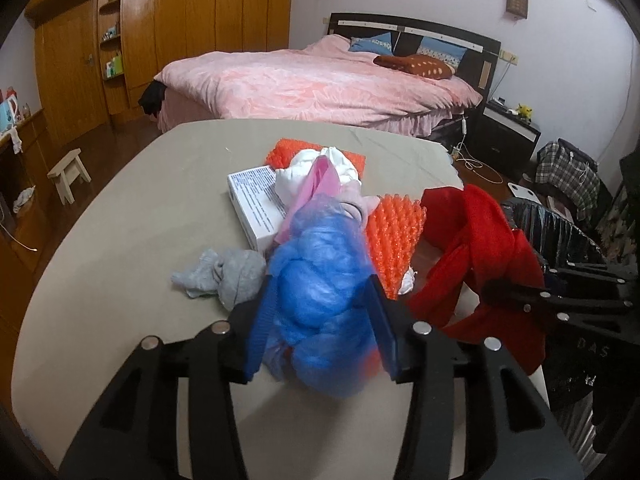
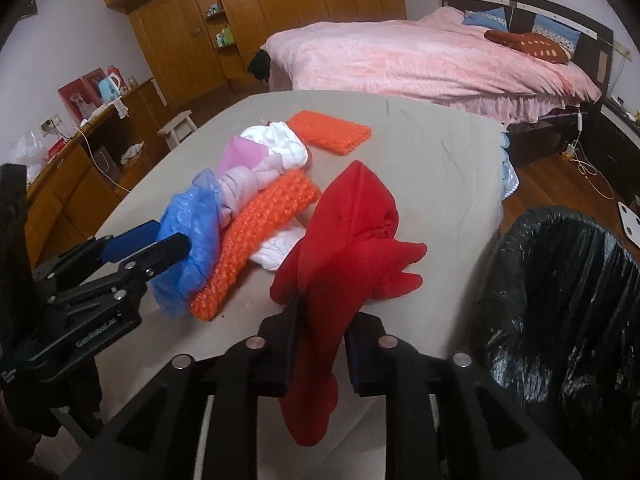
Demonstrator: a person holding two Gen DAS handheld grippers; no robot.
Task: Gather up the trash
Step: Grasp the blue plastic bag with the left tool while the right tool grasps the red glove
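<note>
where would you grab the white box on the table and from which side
Take the white box across its narrow width at the near-left end, coming from above on the left. It lies flat on the table, and only that end and its left long edge are bare; the white bag and pink bag cover its far right corner, and the blue bag crowds its right side.

Room evenly, dimly lit; shadows soft. Edges bent and vignetted by fisheye. Blue plastic bag [image 1: 320, 300] blurred near lens.
</note>
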